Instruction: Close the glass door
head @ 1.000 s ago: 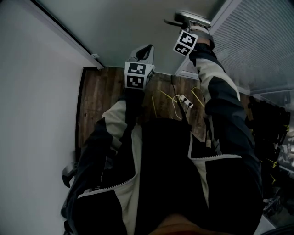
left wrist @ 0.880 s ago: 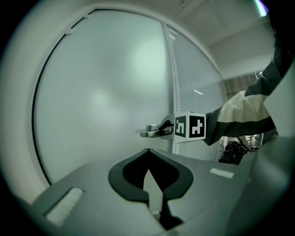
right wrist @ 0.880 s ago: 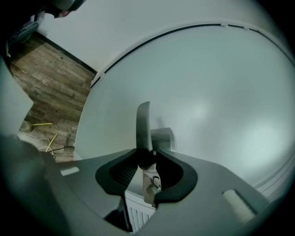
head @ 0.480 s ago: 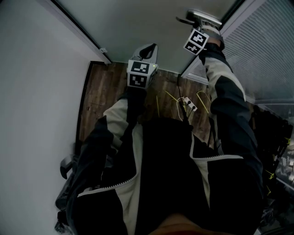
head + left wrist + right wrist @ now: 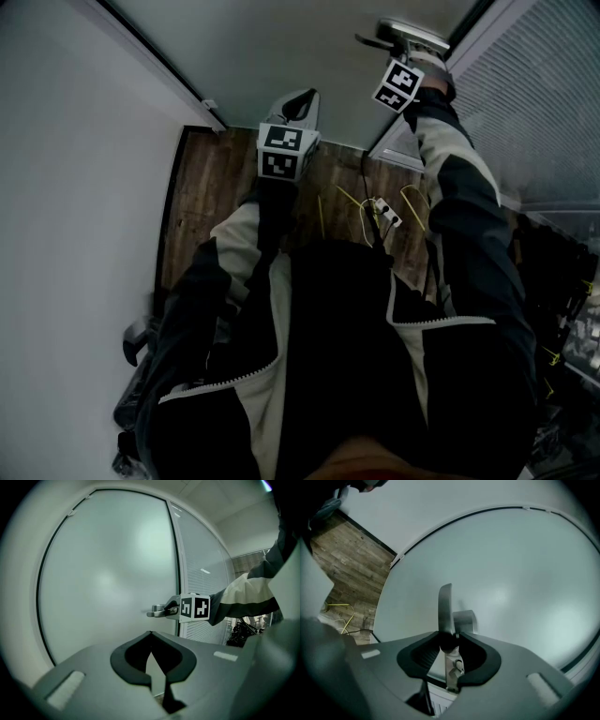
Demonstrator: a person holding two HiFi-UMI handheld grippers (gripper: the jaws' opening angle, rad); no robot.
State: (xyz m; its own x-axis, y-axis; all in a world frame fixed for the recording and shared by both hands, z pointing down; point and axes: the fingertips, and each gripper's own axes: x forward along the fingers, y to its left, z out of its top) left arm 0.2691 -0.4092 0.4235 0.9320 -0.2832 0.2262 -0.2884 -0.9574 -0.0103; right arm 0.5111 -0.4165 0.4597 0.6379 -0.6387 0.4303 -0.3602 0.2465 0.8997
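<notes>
Right gripper (image 5: pixel 449 643) is on the door handle (image 5: pixel 445 604). In the right gripper view the lever stands upright between the jaws with a pad against each side, so the handle is clamped. The jaws have just been opening a touch, with the lever between them all the while.

The handle is metal and sits close to the right edge of the glass door (image 5: pixel 108 573). The glass is frosted and pale, with a dark strip running round its edge. The right edge of the door lies against a slatted panel (image 5: pixel 534 84). Cannot tell whether the door is fully home in its frame.

Left gripper (image 5: pixel 150 633) hangs in front of the glass, left of the handle and apart from it. Its jaw tips are together with nothing between them, and it is clear of the door.

Head view: wooden floor (image 5: pixel 202 197) runs along the door's bottom edge. A white power strip (image 5: pixel 384 212) lies on the floor near the door's right corner, with yellow cables (image 5: pixel 336 197) just beside it. The person's black and white jacket (image 5: pixel 328 356) fills the lower part of that view, and both sleeves reach up toward the door.
</notes>
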